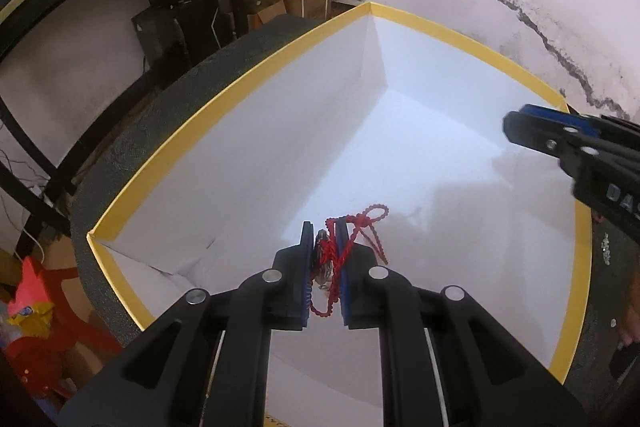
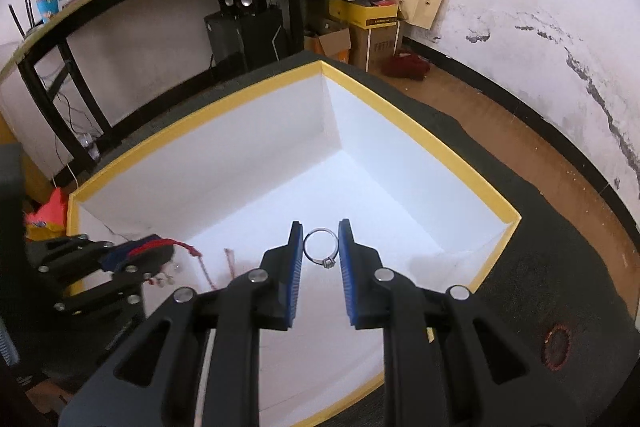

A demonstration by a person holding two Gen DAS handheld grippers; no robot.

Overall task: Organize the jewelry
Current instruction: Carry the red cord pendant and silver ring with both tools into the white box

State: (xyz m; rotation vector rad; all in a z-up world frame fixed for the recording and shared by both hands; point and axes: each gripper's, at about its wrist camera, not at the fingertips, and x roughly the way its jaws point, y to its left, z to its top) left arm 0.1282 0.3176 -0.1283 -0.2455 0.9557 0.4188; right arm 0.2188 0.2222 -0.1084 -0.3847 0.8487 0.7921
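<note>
A red braided cord (image 1: 352,247) with a small metallic charm (image 1: 322,263) is pinched between the nearly closed blue pads of the left gripper (image 1: 325,267), with loose loops hanging past the fingertips. A silver ring (image 2: 321,247) is clamped by its outer edges between the pads of the right gripper (image 2: 320,259), its small setting turned downward. Both pieces are held above the interior of a white box with a yellow rim (image 1: 240,95), which rests on a dark textured mat (image 2: 540,267).

The ring is judged to be the likelier loss: only two thin points of its band are gripped, so a tilt or jolt could pop it free and send it rolling. The cord's dangling loops could catch on a pad at release and be dragged back out of the box. A second beaded red band (image 2: 557,347) lies on the mat outside the box, still unsorted. Farther off, a cluttered shelf and a cracked wall are seen.
</note>
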